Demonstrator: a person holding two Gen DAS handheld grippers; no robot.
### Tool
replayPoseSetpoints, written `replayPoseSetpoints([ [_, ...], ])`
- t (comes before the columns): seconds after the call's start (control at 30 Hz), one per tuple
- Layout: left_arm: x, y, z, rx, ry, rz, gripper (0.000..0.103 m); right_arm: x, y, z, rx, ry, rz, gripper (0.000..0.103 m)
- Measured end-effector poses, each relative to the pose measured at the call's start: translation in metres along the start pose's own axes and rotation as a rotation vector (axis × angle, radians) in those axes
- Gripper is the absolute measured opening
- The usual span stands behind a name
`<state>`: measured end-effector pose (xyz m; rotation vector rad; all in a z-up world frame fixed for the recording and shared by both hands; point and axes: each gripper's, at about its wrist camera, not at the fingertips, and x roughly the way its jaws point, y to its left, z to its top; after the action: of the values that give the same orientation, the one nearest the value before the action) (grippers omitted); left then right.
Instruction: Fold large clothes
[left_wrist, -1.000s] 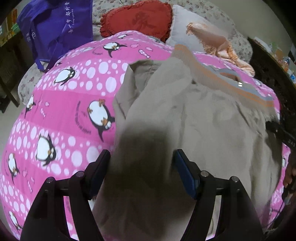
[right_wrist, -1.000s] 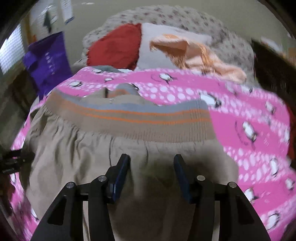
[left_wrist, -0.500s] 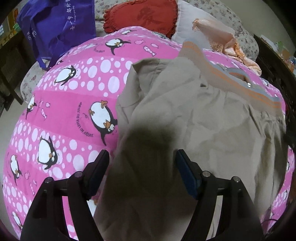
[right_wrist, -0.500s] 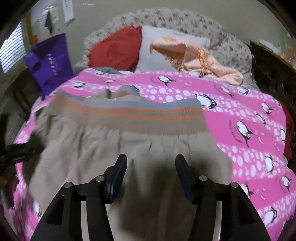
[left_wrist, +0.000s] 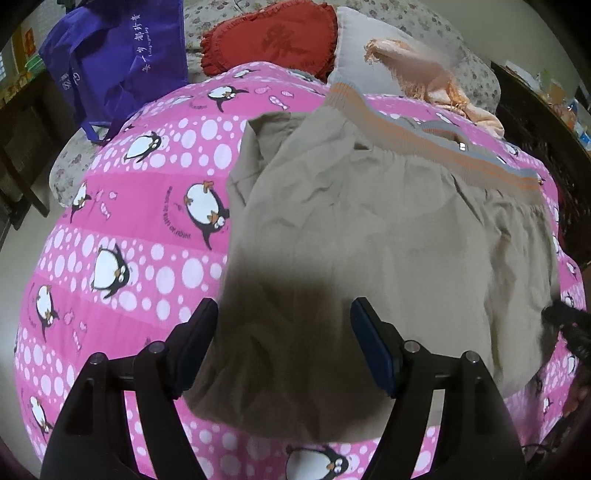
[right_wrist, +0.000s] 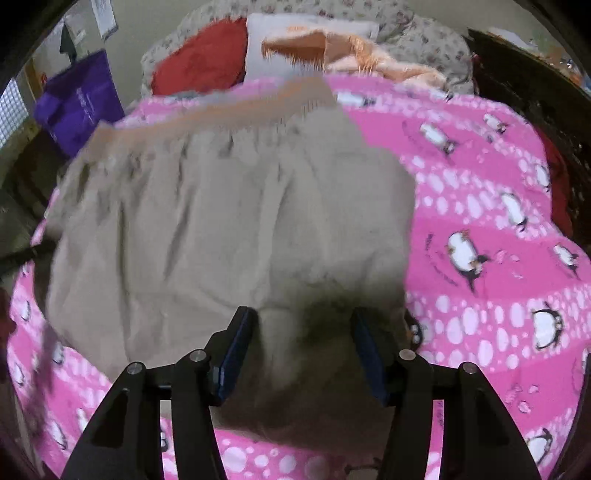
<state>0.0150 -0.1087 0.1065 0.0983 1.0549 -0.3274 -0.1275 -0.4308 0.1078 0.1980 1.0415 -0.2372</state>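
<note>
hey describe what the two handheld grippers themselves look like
Both match: the left gripper and right gripper are matte black plastic with triangular cut-out arms, round silver pivot bolts, and flat dark blue pads lining each finger. No cables, markings or sleeves are visible.

Ahead of the right gripper, the tan garment (right_wrist: 229, 221) and its striped waistband (right_wrist: 221, 110) smear with motion blur. Shadow hides the fabric between the left gripper's (left_wrist: 284, 343) fingers.
</note>
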Motion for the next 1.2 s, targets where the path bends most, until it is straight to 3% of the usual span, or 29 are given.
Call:
replayPoseSetpoints([
  [0.17, -0.006, 0.002, -0.008, -0.026, -0.001, -0.011, 0.074, -0.023, 0.008, -0.011, -0.054, -0.031, 0.014, 0.065],
  [0.27, -0.004, 0.000, -0.012, -0.027, 0.011, -0.015, 0.074, 0.002, 0.008, -0.028, -0.079, 0.043, -0.040, 0.066],
  [0.33, -0.003, -0.002, -0.014, -0.021, 0.024, -0.013, 0.074, 0.013, 0.002, -0.035, -0.044, 0.071, -0.017, 0.066],
  [0.53, -0.003, 0.002, -0.015, -0.034, 0.034, -0.023, 0.074, -0.023, 0.015, -0.020, -0.072, -0.010, -0.052, 0.066],
  [0.77, 0.001, 0.004, -0.016, -0.056, 0.049, -0.034, 0.074, -0.031, 0.051, 0.002, -0.098, -0.058, 0.066, 0.067],
  [1.03, 0.003, 0.011, -0.015, -0.069, 0.072, -0.067, 0.076, 0.012, 0.095, 0.010, -0.152, -0.026, 0.136, 0.064],
  [1.2, 0.003, 0.027, -0.007, -0.128, 0.074, -0.164, 0.083, 0.015, 0.107, 0.014, -0.149, -0.045, 0.161, 0.064],
])
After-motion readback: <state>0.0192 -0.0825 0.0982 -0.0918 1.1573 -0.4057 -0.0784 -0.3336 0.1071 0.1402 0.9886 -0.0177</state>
